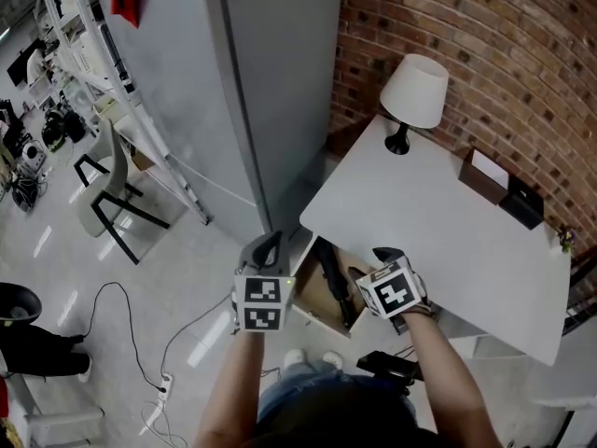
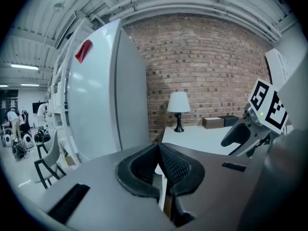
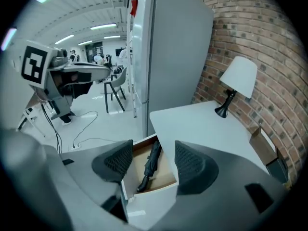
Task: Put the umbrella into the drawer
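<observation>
The umbrella (image 3: 150, 163) is a folded, compact one, so I judge it to be light and easy to carry with one pair of tongs. The cloth around it is soft and probably a little slippery, while the shaft inside is stiff, so it should not bend when it is lifted. The best place to take hold would be the middle of the folded body, where the cloth gives some grip and the weight is balanced, or the thicker handle at the end nearer to the tongs. It is black all over, long and narrow, with a rounded handle end. It lies lengthwise on the brown bottom of the open drawer (image 3: 149, 198), well below the right tongs (image 3: 153, 153), and is seen through the gap between their jaws. These jaws stand wide apart and hold nothing. The left tongs (image 2: 158, 148) are pressed together with nothing between them, and they are beside the right tongs, above the drawer. The drawer sticks out from under the white worktop (image 3: 202, 124), so the placing seems to be done.
</observation>
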`<state>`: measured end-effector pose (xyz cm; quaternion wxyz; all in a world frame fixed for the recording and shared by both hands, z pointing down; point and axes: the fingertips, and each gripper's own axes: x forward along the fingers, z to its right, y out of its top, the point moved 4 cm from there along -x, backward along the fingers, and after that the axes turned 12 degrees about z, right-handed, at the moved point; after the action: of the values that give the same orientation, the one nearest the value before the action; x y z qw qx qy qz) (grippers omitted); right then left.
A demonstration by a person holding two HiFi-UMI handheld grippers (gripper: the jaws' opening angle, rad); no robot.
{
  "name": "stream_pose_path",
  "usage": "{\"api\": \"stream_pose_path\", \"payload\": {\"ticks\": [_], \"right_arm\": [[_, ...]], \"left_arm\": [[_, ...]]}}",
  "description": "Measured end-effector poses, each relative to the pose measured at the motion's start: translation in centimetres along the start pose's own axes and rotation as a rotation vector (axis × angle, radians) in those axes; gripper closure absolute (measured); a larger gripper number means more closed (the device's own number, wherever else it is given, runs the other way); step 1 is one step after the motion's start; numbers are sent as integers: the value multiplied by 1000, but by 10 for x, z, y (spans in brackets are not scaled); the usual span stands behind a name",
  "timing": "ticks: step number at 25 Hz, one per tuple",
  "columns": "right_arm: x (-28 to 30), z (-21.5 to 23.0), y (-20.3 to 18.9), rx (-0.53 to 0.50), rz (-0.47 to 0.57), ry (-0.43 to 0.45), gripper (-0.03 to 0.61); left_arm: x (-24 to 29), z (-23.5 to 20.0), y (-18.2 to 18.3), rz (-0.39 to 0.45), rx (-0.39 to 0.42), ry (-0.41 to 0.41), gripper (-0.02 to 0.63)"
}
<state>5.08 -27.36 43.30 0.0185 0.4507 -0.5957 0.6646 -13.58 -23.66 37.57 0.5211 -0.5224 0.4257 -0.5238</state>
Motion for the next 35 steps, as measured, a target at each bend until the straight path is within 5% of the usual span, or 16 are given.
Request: {"api": "stream_pose_path", "payload": {"ticks": [14, 27, 29, 31, 35], "right_arm": [[-94, 44, 71, 148, 411, -171, 364], [-173, 69, 135, 83, 689, -296, 420], [-186, 69, 145, 68, 743, -319, 466], [-198, 69, 152, 35, 788, -351, 578], [-212, 66, 158, -35, 822, -393, 578]], "left_arm": [[18, -1, 81, 199, 79, -22, 612], [5, 6, 167, 395, 206, -63, 612], [2, 7, 174, 414, 217, -67, 612], [-1, 7, 182, 433, 226, -68, 612], [-8, 6, 194, 463, 238, -62, 612]]}}
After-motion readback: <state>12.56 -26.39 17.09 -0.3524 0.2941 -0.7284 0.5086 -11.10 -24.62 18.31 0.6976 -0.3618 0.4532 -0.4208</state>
